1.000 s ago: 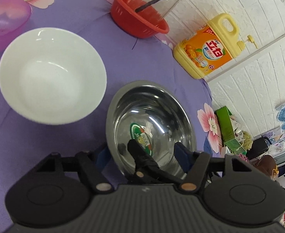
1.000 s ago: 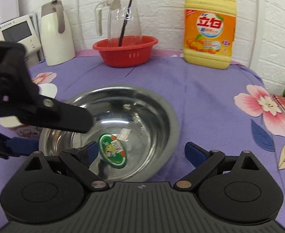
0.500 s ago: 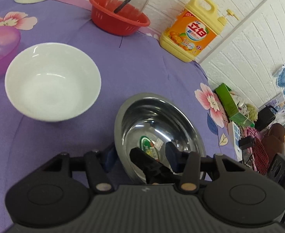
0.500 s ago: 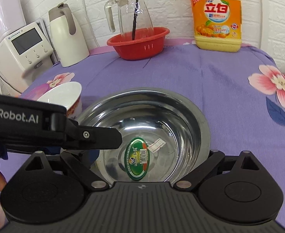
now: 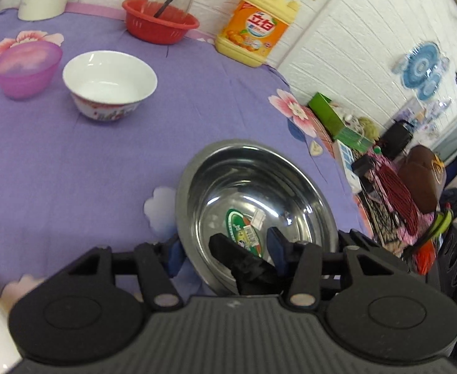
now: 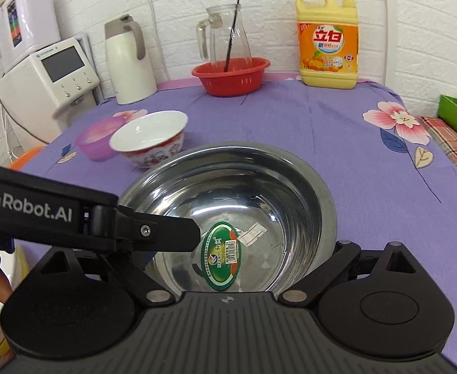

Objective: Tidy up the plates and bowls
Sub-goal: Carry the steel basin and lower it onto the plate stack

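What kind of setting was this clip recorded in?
Probably a home kitchen or dining corner: a floral purple tablecloth, a dish detergent jug, a white thermos jug and a countertop water dispenser.

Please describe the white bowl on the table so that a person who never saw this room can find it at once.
Start from the purple flowered tablecloth. On its left part two small bowls stand close together. The white bowl is the one nearer the big steel basin, and unlike the translucent pink bowl beside it, it is opaque white with a red pattern outside.

bowls: 3 – steel bowl [image 6: 228,199], white bowl [image 6: 149,137], pink bowl [image 6: 96,140] | red basket [image 6: 231,74]: 1 | detergent jug [image 6: 326,40]: 1 | glass pitcher [image 6: 225,37]: 1
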